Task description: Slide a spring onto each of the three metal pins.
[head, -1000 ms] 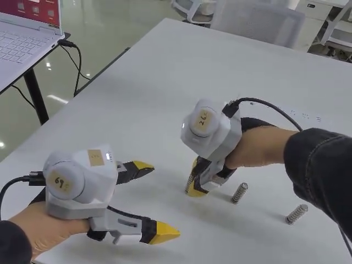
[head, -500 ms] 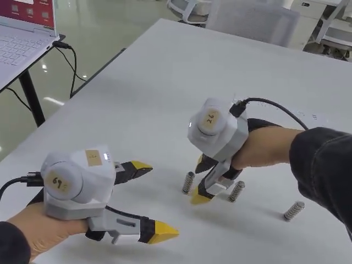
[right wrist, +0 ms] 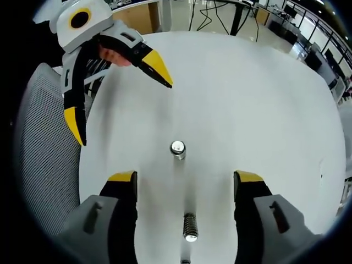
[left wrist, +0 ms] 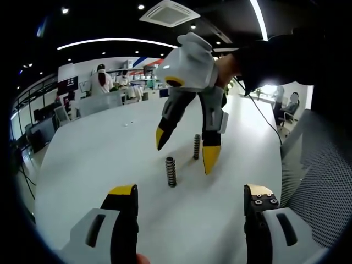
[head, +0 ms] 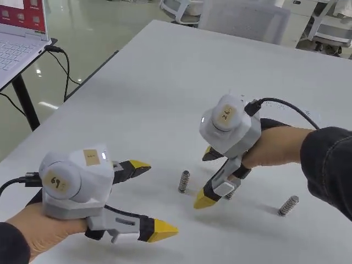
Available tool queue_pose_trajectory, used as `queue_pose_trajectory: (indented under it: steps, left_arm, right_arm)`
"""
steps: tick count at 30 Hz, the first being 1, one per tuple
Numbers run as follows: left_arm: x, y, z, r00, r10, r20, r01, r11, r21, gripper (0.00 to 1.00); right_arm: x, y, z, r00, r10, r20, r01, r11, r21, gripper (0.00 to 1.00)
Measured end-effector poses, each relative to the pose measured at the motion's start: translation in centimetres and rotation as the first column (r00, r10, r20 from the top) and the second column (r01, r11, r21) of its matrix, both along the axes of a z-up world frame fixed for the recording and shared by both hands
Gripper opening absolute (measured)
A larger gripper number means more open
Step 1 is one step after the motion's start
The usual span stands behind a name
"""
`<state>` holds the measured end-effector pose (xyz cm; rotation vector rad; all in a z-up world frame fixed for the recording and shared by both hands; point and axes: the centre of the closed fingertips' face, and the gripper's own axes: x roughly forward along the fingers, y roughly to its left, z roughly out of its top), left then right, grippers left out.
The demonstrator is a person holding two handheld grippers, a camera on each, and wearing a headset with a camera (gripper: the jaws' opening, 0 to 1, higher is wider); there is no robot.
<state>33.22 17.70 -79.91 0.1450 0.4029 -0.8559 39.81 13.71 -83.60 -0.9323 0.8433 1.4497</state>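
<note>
A: Left gripper (head: 154,197), fingers?
B: Spread wide, nothing between them. It sits low over the white table (head: 165,82). Can't tell if the lower tip touches the top.
A: Right gripper (head: 208,177)?
B: Also spread and empty, angled down at the table. The upright spring (head: 184,181) stands just beside its yellow tip, not touching.
A: Other springs?
B: The second spring (head: 230,193) is partly hidden behind that gripper in the head view. In the right gripper view it stands in the gap between the jaws and touches neither. The third spring (head: 287,205) leans on the table well off to the right, below the dark sleeve (head: 330,159).
A: Pins?
B: A shiny round top shows on the upright spring in the right gripper view. Can't tell whether there's a pin inside.
A: Surface, room?
B: Plain white tabletop. A black cable (head: 286,104) runs from the right gripper. There's an open laptop (head: 16,33) on a side table to the left, office chairs (head: 242,19) at the far edge, and a glossy floor.
</note>
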Motion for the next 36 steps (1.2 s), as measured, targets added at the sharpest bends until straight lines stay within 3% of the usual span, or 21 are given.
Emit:
queue_pose_trajectory:
  steps: [11,21,28,36]
  left_arm:
    - [0.1,-0.3,0.3,1.000,-0.009,0.004,0.009,1.000,0.010,0.78]
    - [0.3,-0.5,0.5,1.000,-0.015,0.008,0.015,1.000,0.016,0.78]
    - [0.4,-0.6,0.7,1.000,-0.018,0.008,0.018,1.000,0.024,0.79]
    - [0.8,-0.7,1.0,1.000,-0.020,0.013,0.019,0.999,0.030,0.79]
  right_arm:
    - [0.7,-1.1,0.6,0.998,-0.058,0.019,0.057,0.996,0.069,0.90]
    - [1.7,-2.9,1.3,0.992,-0.124,0.036,0.119,0.986,0.120,0.96]
    - [2.4,-4.6,2.0,0.981,-0.190,0.045,0.181,0.969,0.167,0.98]
    - [3.1,-7.3,2.5,0.958,-0.285,0.038,0.271,0.937,0.219,1.00]
